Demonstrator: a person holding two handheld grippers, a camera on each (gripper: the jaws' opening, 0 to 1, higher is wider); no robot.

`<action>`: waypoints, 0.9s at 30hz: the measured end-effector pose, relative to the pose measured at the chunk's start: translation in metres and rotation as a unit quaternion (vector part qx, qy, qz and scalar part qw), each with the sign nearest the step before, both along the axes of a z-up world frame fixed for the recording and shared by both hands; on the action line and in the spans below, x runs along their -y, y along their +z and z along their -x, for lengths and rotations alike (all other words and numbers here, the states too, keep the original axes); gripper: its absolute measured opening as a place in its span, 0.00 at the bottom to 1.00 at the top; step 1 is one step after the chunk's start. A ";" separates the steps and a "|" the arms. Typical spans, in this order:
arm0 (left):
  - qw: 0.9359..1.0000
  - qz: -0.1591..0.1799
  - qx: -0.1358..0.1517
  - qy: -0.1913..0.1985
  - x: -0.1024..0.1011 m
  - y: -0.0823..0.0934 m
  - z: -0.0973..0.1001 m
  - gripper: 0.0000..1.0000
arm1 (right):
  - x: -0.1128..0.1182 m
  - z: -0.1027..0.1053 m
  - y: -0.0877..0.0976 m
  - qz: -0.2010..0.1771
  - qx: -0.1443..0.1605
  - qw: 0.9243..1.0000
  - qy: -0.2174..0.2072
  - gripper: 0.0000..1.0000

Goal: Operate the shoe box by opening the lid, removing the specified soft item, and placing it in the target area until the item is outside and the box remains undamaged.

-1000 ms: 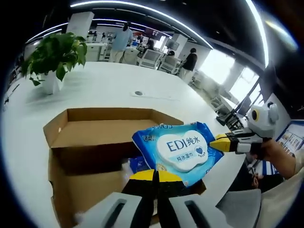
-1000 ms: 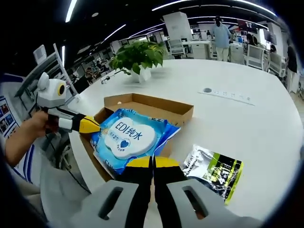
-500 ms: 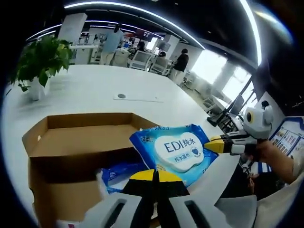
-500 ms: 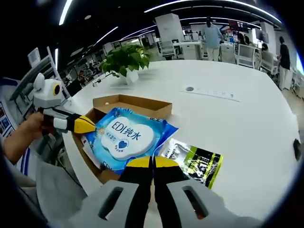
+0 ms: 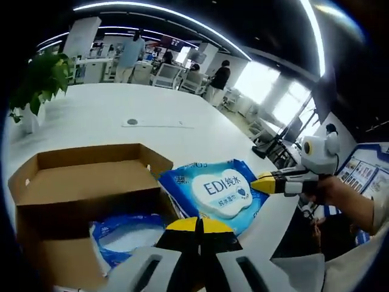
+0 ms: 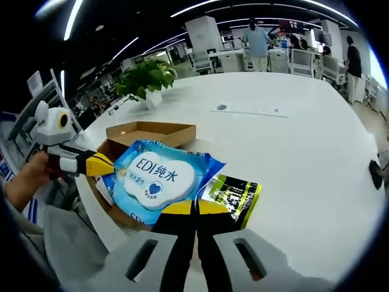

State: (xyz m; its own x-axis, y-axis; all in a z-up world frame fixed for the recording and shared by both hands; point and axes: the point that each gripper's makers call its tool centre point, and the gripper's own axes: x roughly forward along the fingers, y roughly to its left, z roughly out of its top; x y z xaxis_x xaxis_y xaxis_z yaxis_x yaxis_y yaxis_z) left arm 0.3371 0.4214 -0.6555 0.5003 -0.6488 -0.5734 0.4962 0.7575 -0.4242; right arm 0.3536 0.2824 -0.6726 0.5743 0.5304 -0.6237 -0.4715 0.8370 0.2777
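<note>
The wipes pack [image 5: 214, 191] hangs in the air between the two grippers, over the box's side that faces the tabletop's near edge and partly already past that side. The left gripper [image 5: 197, 225] holds one edge of the pack with its jaws pressed together on the wrapper, and the right gripper [image 6: 196, 208] holds the neighbouring edge in the same way, jaws closed on the blue film. In the left gripper view the right gripper comes in from the right, and its yellow tips meet the pack at the side of the white lid label. The long axis of the pack seems to run from one gripper to the other, and the face with the label looks up. The box [image 5: 85, 182] stands open near the tabletop's curved edge, with another blue pack [image 5: 130, 234] still lying inside it. In the right gripper view a dark green packet [image 6: 234, 193] lies flat on the tabletop [image 6: 298, 152], just beside the box and partly under the held pack. I judge that the free white surface beyond this packet, toward the middle of the tabletop, is the way the pack must travel, so both hands should carry it together away from the box
</note>
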 end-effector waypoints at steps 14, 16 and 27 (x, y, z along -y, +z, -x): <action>0.999 -0.033 -0.013 -0.039 0.028 -0.021 -0.017 0.00 | 0.026 -0.014 -0.024 0.011 -0.015 1.000 -0.022 0.00; 0.998 -0.046 -0.014 -0.046 0.030 -0.025 -0.021 0.00 | 0.027 -0.017 -0.029 0.012 -0.018 0.999 -0.024 0.00; 0.989 -0.127 -0.018 -0.076 0.037 -0.054 -0.036 0.00 | 0.029 -0.032 -0.055 0.024 -0.029 0.999 -0.031 0.00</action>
State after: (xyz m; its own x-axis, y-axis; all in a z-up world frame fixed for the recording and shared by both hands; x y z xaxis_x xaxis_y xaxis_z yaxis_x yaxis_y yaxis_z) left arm 0.3735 0.3845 -0.7099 0.3846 -0.5471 -0.7435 0.6000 0.7602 -0.2491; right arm 0.3855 0.2536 -0.7275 0.5675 0.4634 -0.6806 -0.4017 0.8774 0.2624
